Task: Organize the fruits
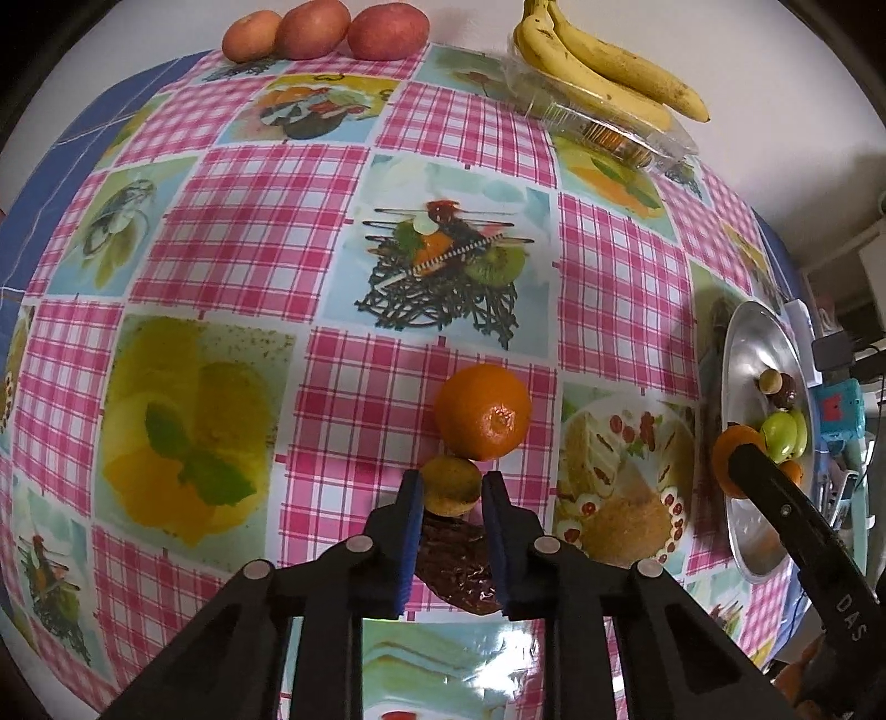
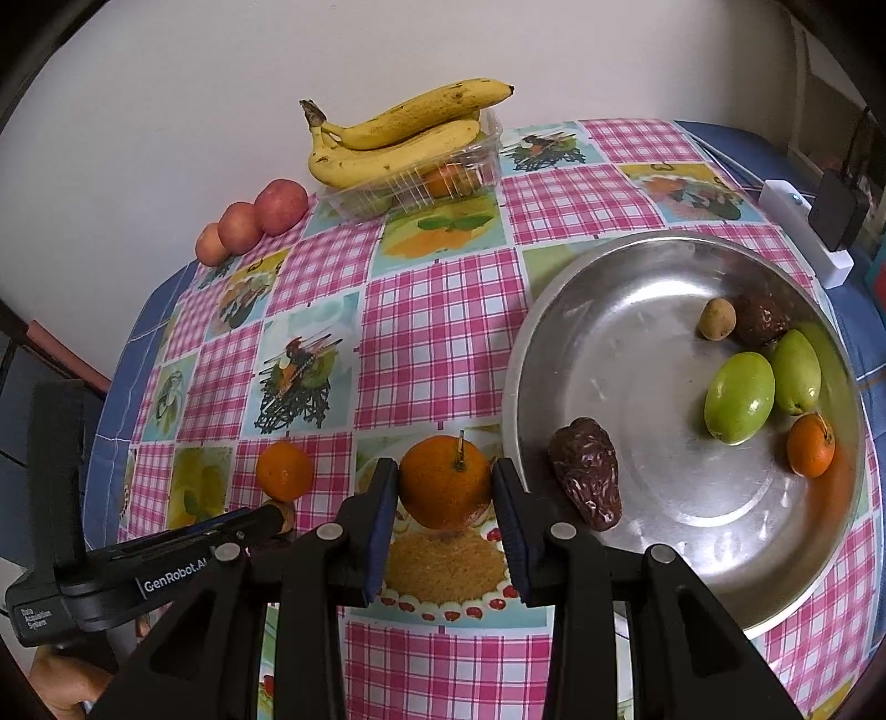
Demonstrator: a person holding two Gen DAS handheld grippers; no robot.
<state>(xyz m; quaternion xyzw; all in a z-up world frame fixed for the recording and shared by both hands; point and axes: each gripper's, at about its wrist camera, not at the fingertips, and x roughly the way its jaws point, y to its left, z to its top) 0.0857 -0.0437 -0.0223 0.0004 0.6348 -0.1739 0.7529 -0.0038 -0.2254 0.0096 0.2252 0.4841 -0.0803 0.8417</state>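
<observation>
In the left wrist view, the left gripper (image 1: pixel 449 487) is seen with its blue-padded jaws closed narrowly on a small brownish-yellow fruit (image 1: pixel 449 483), round and dull-skinned. Just ahead of the jaws, touching that fruit, a smooth glossy mandarin (image 1: pixel 483 411) lies on the surface. Beneath the jaws a wrinkled dark brown date (image 1: pixel 457 567) is partly covered. Ahead and to the left, a wide stretch of the glossy pink-checked tablecloth (image 1: pixel 255 221) lies open as far as the far edge, where three red-skinned apples (image 1: pixel 326 29) are lined against the wall. Far ahead to the right, a bunch of bananas (image 1: pixel 598 61) rests on a clear plastic tray (image 1: pixel 609 124). At the right edge the rim of a metal bowl (image 1: pixel 742 354) is seen.

In the right wrist view, the right gripper (image 2: pixel 446 484) is seen with its jaws set wide around a stemmed orange (image 2: pixel 446 481), both pads touching its pebbled skin. Immediately right of the jaws lies the shiny steel bowl (image 2: pixel 637 332), its near rim close to the right jaw. Inside it are held a wrinkled date (image 2: pixel 587 479), two smooth green fruits (image 2: pixel 739 396), a small orange fruit (image 2: pixel 810 446), a tan round fruit (image 2: pixel 717 318) and a dark wrinkled one (image 2: pixel 764 318). Left of the jaws, the mandarin (image 2: pixel 284 469) sits just beyond the left gripper (image 2: pixel 277 518).
</observation>
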